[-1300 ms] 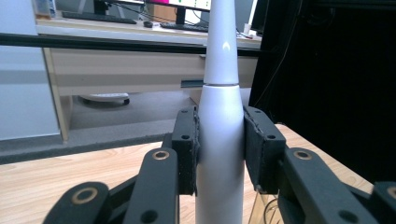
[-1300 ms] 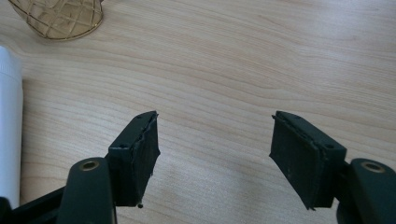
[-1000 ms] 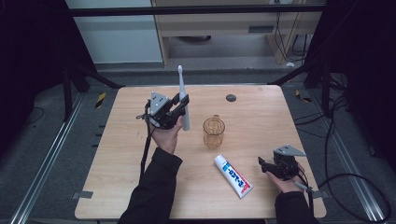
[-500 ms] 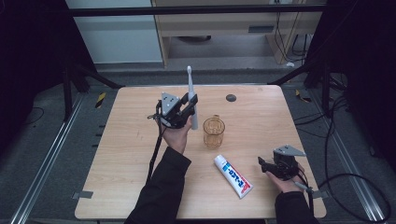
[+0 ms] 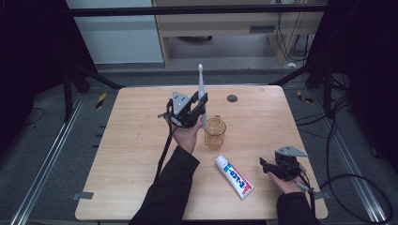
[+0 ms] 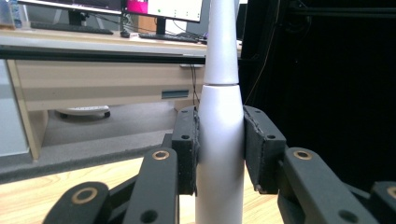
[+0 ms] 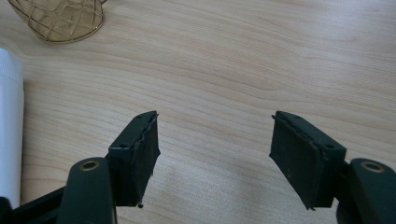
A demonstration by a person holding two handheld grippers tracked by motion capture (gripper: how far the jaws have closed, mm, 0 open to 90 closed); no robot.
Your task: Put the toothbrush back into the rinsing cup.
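The left gripper (image 5: 196, 108) squeezes a white electric toothbrush (image 5: 201, 91) and holds it upright above the middle of the table (image 5: 131, 140), just beside the amber glass cup (image 5: 215, 132). A toothpaste tube (image 5: 234, 176) lies near the front edge. The right gripper (image 5: 266, 165) rests by the front right corner, jaws wide apart, holding nothing.

toothbrush (image 5: 201, 91) upright just left of cup (image 5: 215, 132); toothpaste tube (image 5: 234, 176) on table (image 5: 126, 154), nearer than cup

my toothbrush (image 5: 201, 91): plain white
my cup (image 5: 215, 132): amber, diamond-cut pattern
toothpaste tube (image 5: 234, 176): white, blue-red print
my table (image 5: 131, 140): pale woodgrain
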